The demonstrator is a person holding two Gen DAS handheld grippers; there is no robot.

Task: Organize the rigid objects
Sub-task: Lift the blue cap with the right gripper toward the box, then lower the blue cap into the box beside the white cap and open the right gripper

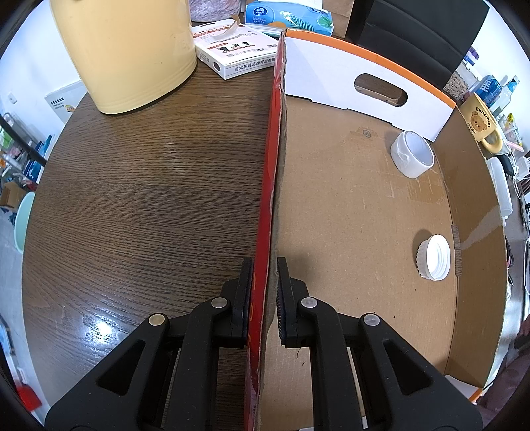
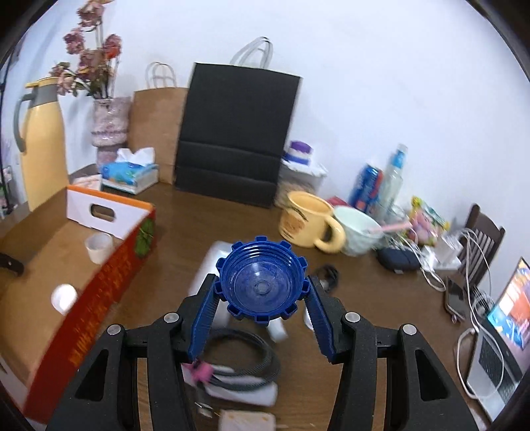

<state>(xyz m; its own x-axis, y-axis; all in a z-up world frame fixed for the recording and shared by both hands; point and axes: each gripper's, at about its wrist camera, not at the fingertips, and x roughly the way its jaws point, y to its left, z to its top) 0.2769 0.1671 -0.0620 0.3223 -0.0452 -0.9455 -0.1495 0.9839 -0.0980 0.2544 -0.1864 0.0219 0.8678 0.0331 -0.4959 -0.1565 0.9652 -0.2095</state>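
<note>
My left gripper (image 1: 264,265) is shut on the red side wall of a shallow cardboard box (image 1: 276,139), one finger outside and one inside. On the box floor lie a white tape roll (image 1: 411,158) and a white ribbed cap (image 1: 434,257). In the right wrist view my right gripper (image 2: 261,281) is shut on a big blue ribbed cap (image 2: 261,280), its hollow side facing the camera, held above the brown table. The same box (image 2: 99,285) lies to the left there, with the tape roll (image 2: 98,247) and white cap (image 2: 64,298) inside.
A yellow jug (image 1: 126,49), a white carton (image 1: 235,49) and a tissue pack (image 1: 288,16) stand beyond the box. Near the right gripper are a coiled cable (image 2: 241,361), a yellow mug (image 2: 308,220), a bowl (image 2: 357,230), bottles, paper bags (image 2: 235,136) and a laptop (image 2: 503,318).
</note>
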